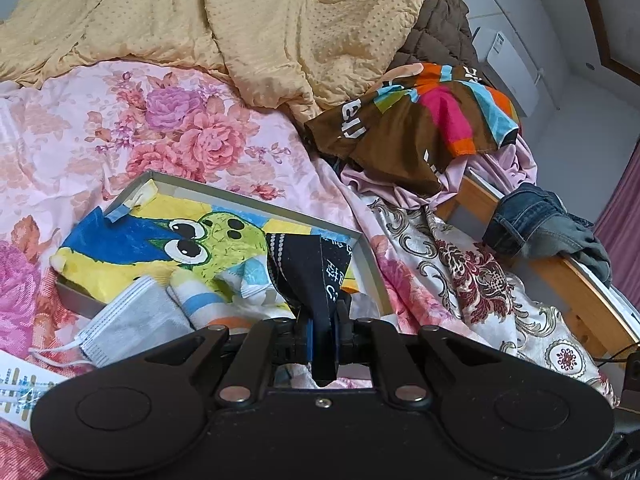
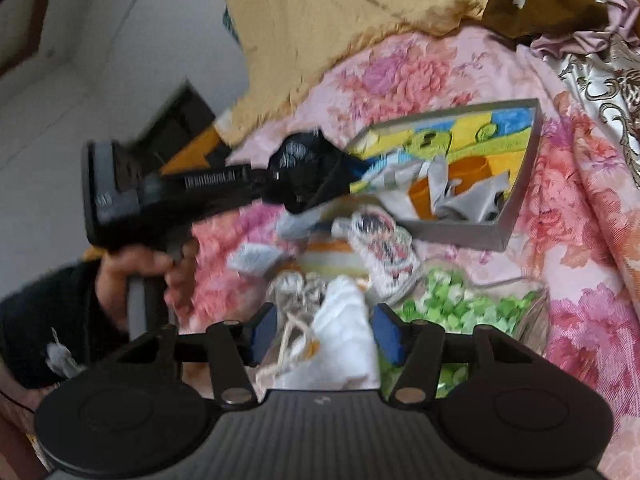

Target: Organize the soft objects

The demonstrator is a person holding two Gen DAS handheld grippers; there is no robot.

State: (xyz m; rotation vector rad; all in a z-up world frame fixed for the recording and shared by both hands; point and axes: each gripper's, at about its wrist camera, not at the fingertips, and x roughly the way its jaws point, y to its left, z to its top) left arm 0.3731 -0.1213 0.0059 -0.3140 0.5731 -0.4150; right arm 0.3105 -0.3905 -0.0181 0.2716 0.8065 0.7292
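Two grippers worked: the left gripper pinched a black cloth tight between its fingers, over the tray, probably for dropping; the right gripper gaped around a white cloth.

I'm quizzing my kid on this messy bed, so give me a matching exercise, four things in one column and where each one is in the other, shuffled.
Things:
1. black cloth
2. cartoon towel
3. jeans
4. grey face mask

Places:
A. draped over the wooden bed rail
B. pinched in the left gripper
C. lying in the grey tray
D. on the bed, just outside the tray's near edge

Pairs: 1-B, 2-C, 3-A, 4-D
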